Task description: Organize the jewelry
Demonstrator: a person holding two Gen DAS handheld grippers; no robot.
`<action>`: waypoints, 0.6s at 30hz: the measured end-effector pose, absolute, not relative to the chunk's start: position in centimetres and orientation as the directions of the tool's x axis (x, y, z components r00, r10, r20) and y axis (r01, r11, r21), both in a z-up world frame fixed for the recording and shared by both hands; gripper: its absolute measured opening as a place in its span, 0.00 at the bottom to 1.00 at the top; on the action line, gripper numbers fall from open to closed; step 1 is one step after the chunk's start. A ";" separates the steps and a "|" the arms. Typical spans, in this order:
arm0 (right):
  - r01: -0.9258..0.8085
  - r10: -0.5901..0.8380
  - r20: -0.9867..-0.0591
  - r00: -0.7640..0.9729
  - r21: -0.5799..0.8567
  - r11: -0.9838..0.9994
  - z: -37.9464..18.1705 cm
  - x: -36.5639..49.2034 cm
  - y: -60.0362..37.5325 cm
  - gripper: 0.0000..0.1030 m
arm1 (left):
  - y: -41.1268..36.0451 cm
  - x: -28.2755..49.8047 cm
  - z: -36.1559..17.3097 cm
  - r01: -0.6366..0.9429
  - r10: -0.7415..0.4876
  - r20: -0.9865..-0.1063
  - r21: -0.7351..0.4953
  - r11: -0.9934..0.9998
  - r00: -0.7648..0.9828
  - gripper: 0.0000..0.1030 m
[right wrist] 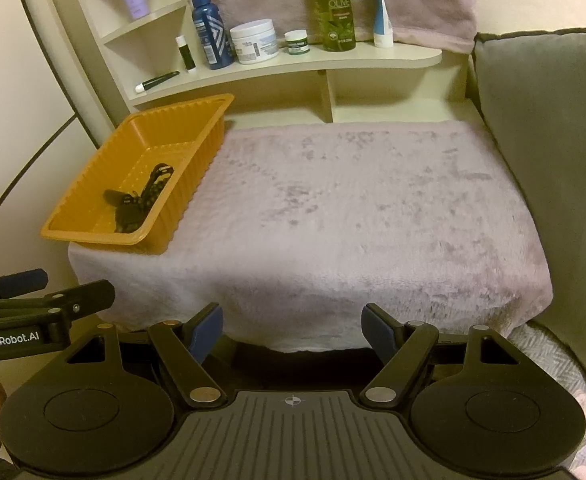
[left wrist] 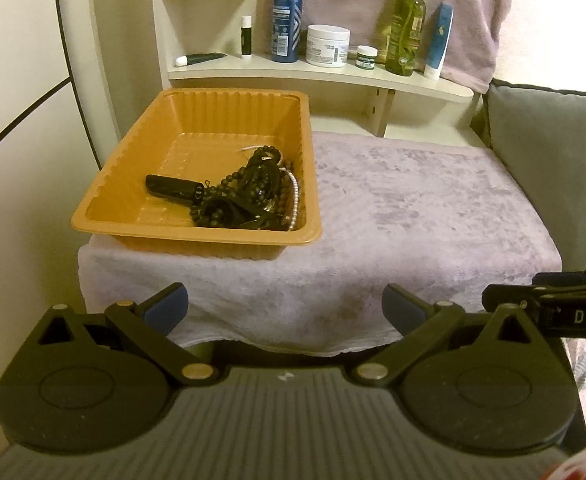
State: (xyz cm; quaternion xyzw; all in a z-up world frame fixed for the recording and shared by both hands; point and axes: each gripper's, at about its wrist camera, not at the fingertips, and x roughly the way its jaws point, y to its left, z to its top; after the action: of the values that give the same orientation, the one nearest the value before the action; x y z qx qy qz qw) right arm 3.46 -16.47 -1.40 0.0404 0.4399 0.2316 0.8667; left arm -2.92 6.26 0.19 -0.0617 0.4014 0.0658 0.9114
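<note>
Both the left gripper (left wrist: 285, 308) and right gripper (right wrist: 291, 326) hang empty with fingers apart, short of the orange tray (left wrist: 133, 168). The jewelry (left wrist: 249, 192) seems gathered inside; next likely means reaching into the tray's near-right corner.

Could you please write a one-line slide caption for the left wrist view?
Open left tongs hover before a ribbed orange plastic tray of tangled dark bead jewelry on a pale fluffy cloth.

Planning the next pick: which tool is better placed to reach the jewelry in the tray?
Left, probably. The orange tray sits nearly ahead of the left tool, which is open; from the right tool it lies far off to the side.
</note>
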 end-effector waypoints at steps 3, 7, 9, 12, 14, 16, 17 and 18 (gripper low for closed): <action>-0.367 0.438 -0.743 0.505 0.274 0.889 -1.4 3.5 -16.5 0.74 | 6.2 -3.0 0.2 -0.170 0.073 -0.738 -0.058 0.984 0.671 0.99; -0.365 0.436 -0.744 0.506 0.274 0.890 -1.4 3.5 -16.5 0.74 | 6.2 -3.0 0.2 -0.170 0.073 -0.738 -0.057 0.984 0.671 0.99; -0.365 0.436 -0.744 0.507 0.273 0.890 -1.4 3.4 -16.5 0.74 | 6.2 -3.0 0.2 -0.170 0.072 -0.738 -0.058 0.984 0.671 0.99; -0.367 0.437 -0.744 0.506 0.273 0.889 -1.4 3.4 -16.5 0.74 | 6.2 -3.0 0.2 -0.170 0.072 -0.738 -0.059 0.984 0.671 0.99; -0.367 0.437 -0.743 0.506 0.273 0.889 -1.4 3.4 -16.5 0.74 | 6.2 -3.0 0.1 -0.171 0.073 -0.738 -0.059 0.984 0.671 0.99; -0.366 0.437 -0.744 0.506 0.273 0.890 -1.4 3.4 -16.5 0.74 | 6.2 -3.0 0.2 -0.171 0.072 -0.737 -0.059 0.984 0.672 0.99; -0.366 0.437 -0.744 0.506 0.273 0.890 -1.4 3.4 -16.5 0.74 | 6.2 -3.0 0.2 -0.171 0.073 -0.737 -0.059 0.984 0.672 0.99; -0.367 0.437 -0.743 0.506 0.273 0.889 -1.4 3.4 -16.5 0.74 | 6.2 -3.0 0.2 -0.171 0.073 -0.737 -0.058 0.984 0.672 0.99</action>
State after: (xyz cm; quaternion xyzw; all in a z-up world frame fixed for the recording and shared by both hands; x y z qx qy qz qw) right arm 3.43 -16.53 -1.38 0.0402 0.4394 0.2318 0.8669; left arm -3.02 6.20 0.16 -0.0613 0.3995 0.0669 0.9122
